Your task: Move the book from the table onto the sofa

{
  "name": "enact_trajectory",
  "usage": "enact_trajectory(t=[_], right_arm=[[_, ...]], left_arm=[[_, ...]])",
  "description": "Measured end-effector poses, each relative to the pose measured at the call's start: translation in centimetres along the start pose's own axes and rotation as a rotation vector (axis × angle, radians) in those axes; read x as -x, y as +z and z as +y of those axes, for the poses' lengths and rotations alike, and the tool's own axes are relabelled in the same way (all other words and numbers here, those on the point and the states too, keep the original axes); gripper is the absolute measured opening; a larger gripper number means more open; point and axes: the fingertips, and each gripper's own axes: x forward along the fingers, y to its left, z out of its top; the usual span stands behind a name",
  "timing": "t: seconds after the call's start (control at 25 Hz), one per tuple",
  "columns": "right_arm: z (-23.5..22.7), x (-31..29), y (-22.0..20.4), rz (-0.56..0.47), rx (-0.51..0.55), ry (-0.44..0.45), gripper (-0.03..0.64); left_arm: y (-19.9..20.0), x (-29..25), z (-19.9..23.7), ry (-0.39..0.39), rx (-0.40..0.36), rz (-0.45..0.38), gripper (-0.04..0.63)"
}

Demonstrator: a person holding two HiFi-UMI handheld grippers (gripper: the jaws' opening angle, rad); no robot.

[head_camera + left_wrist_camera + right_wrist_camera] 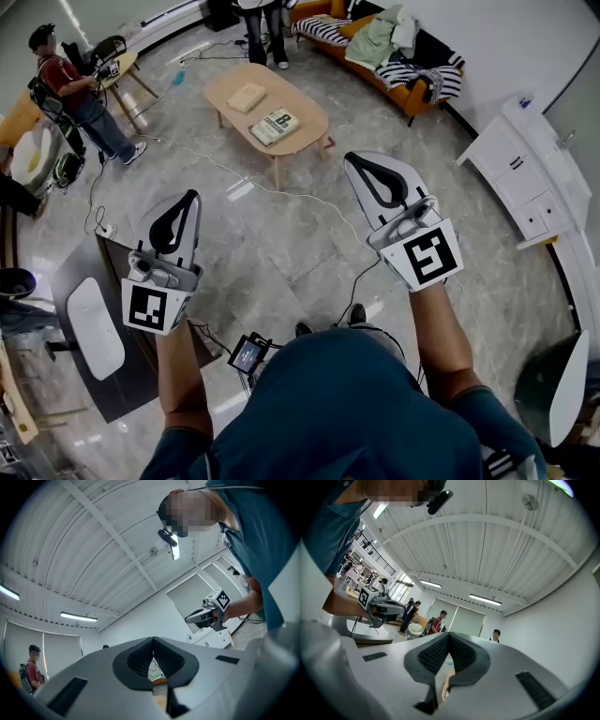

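While flat on the counter, likely stiff, light: pinch book edgewise; left gripper, right gripper fingers closed, empty.

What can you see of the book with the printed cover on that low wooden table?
The book lies closed and flat on the oval, light wooden table, near its closer edge, askew to the table's length. Its cover is pale with dark print too small to read. A plain tan flat thing lies apart from it. Only the table touches it.
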Motion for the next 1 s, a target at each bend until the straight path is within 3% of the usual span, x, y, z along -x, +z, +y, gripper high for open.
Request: enact_trajectory(t=[0.44,1.0], right_arm=[[-1.9,-1.0,-1.5,-0.010,-0.008,0.000,0.012],[-11.2,-3.2,-7.4,-0.034,-0.065,0.069,0.012]], left_arm=[[-1.6,-1.3,0.6,0.018,0.026,0.034,0.005],[-3.7,-10.5,-0.6,0.080,0.004,0.105,0.005]])
